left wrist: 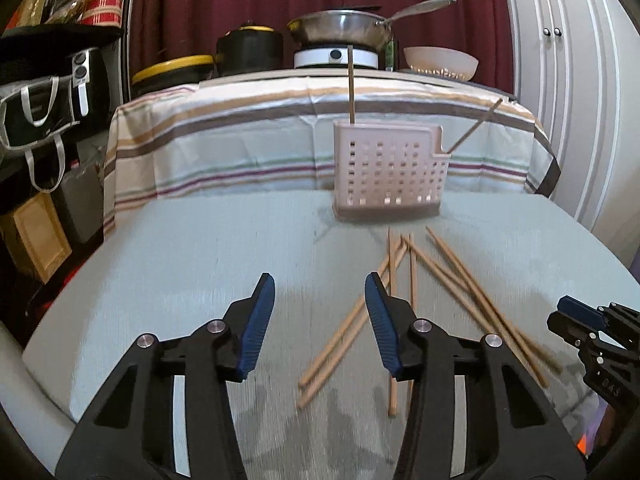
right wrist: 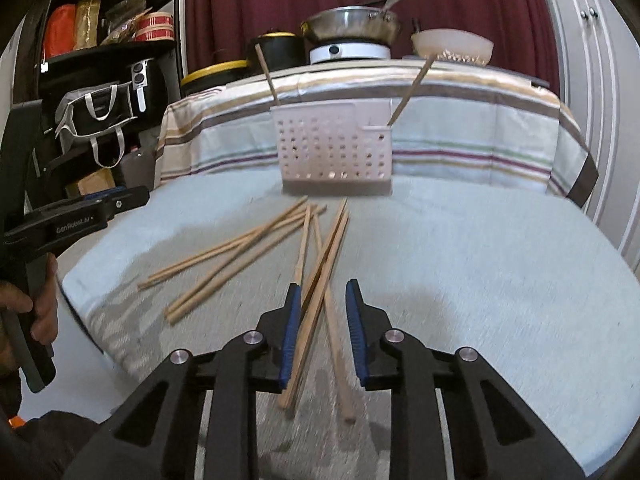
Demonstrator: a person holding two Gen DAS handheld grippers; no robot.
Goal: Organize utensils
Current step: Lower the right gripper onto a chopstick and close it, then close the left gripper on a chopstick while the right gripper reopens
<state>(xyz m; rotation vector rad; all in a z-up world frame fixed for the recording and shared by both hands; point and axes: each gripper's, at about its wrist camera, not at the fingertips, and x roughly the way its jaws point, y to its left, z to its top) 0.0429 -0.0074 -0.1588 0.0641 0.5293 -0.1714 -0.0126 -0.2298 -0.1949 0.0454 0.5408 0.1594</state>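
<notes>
Several wooden chopsticks [left wrist: 452, 276] lie scattered on the pale cloth-covered table, also in the right wrist view [right wrist: 240, 246]. A pink perforated utensil holder [left wrist: 390, 170] stands behind them with two chopsticks upright in it; it also shows in the right wrist view [right wrist: 334, 152]. My left gripper [left wrist: 320, 292] is open and empty, above the table left of the pile. My right gripper [right wrist: 323, 296] is open, low over the pile, with chopsticks [right wrist: 310, 320] lying between its fingers. The right gripper also shows at the right edge of the left view [left wrist: 576, 316].
A striped cloth [left wrist: 280, 132] hangs behind the holder. Above it stand a steel pan [left wrist: 340, 28] on a burner, black pots and a white bowl [left wrist: 440, 62]. A black shelf with bags [left wrist: 44, 92] is at the left. White cabinet doors [left wrist: 580, 80] are at the right.
</notes>
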